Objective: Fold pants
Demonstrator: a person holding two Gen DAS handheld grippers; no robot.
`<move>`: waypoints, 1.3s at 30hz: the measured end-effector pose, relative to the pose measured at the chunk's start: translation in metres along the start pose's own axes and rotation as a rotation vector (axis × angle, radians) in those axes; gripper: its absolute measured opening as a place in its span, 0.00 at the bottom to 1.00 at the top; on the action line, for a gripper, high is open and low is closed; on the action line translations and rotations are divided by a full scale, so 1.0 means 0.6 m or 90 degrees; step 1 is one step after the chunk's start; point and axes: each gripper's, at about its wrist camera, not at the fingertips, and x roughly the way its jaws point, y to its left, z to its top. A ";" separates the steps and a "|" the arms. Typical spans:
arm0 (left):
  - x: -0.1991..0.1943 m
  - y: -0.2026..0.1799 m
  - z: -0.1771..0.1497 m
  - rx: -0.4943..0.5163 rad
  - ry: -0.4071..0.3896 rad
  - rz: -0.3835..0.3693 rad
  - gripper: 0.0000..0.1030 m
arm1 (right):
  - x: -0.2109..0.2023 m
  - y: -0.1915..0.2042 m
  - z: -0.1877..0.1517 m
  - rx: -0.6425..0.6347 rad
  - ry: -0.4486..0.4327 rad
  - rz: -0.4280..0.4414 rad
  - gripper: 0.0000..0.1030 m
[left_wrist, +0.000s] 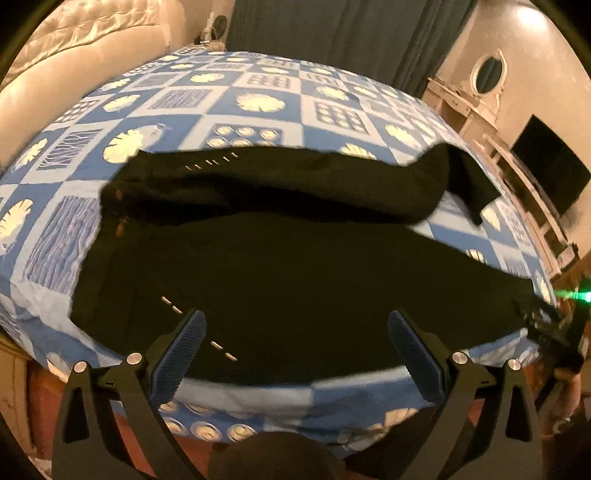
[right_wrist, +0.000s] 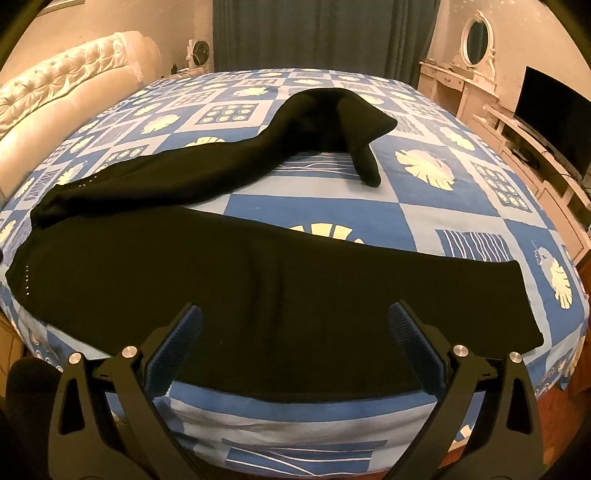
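Observation:
Black pants (right_wrist: 258, 280) lie spread on the bed, waist to the left. The near leg lies flat along the bed's front edge. The far leg (right_wrist: 207, 162) runs back and right, its end bunched and folded over (right_wrist: 354, 125). The pants also show in the left wrist view (left_wrist: 295, 280). My left gripper (left_wrist: 295, 325) is open and empty, just above the near leg by the front edge. My right gripper (right_wrist: 295, 321) is open and empty, over the middle of the near leg. The right gripper also shows at the far right of the left wrist view (left_wrist: 557, 332).
The bed carries a blue and white patterned sheet (right_wrist: 332, 214). A cream tufted headboard (right_wrist: 66, 88) stands at the left. A dark curtain (right_wrist: 321, 33) hangs behind. A white dresser with an oval mirror (right_wrist: 476, 37) and a dark screen (right_wrist: 554, 122) stand at the right.

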 end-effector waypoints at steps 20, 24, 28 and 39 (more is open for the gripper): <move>0.221 0.433 0.242 -0.182 0.098 -0.029 0.96 | 0.035 0.007 0.015 0.022 0.052 0.039 0.98; 0.258 0.444 0.249 -0.210 0.124 -0.077 0.96 | 0.056 0.009 0.018 0.041 0.074 0.049 0.98; 0.263 0.437 0.250 -0.191 0.119 -0.069 0.96 | 0.070 0.021 0.025 0.053 0.083 0.079 0.98; 0.276 0.412 0.250 -0.168 0.155 -0.131 0.15 | 0.107 0.066 0.089 0.044 0.086 0.182 0.98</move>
